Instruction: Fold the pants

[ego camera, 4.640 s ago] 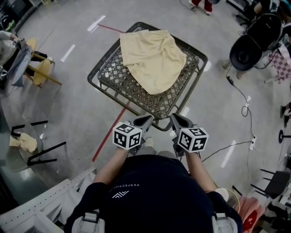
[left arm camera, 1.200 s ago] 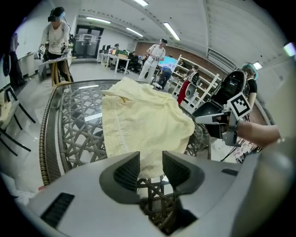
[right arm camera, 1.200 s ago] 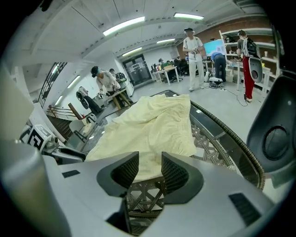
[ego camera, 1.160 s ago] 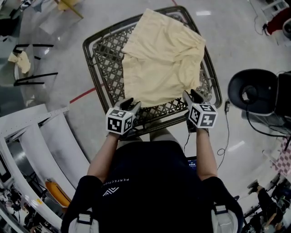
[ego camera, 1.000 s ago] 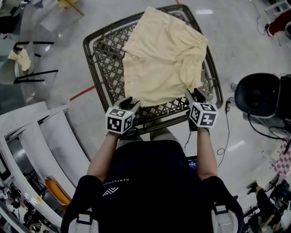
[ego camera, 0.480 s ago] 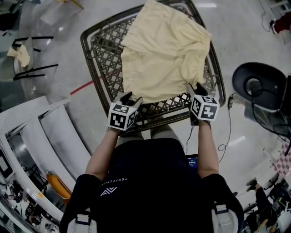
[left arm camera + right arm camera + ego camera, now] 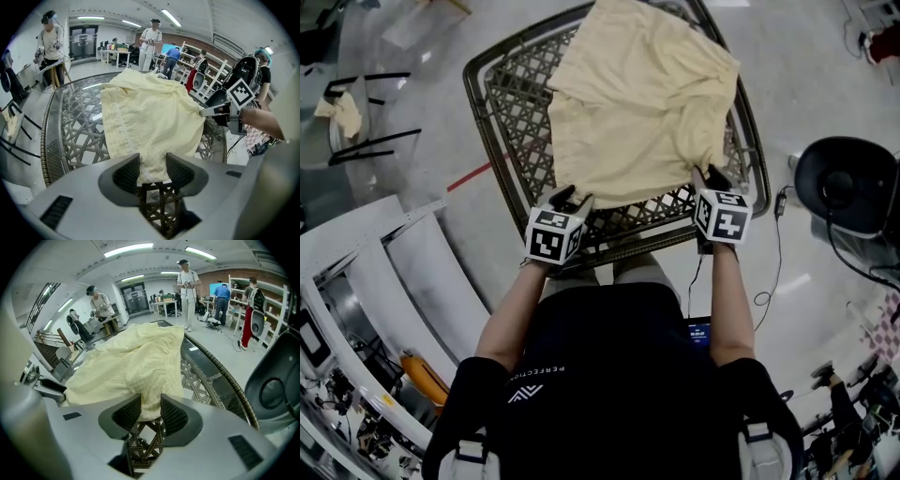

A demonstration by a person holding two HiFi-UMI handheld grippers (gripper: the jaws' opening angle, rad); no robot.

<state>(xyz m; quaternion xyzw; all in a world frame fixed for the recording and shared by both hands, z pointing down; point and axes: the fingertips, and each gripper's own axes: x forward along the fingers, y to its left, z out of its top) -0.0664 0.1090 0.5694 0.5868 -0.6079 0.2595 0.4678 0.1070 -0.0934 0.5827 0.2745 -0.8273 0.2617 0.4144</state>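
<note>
tongs closing on the near hem of the pale yellow cloth pants (image 7: pixel 637 103)
the left gripper (image 7: pixel 567 195) straddles the near-left corner of the pants, which lie flat on the dark woven lattice table (image 7: pixel 514 108); its jaws have just been narrowing but stand apart, hem between them. the right gripper (image 7: pixel 708 174) does likewise at the near-right corner, with a smaller gap. best to pinch both corners fully before lifting, keeping the hem level.
</note>
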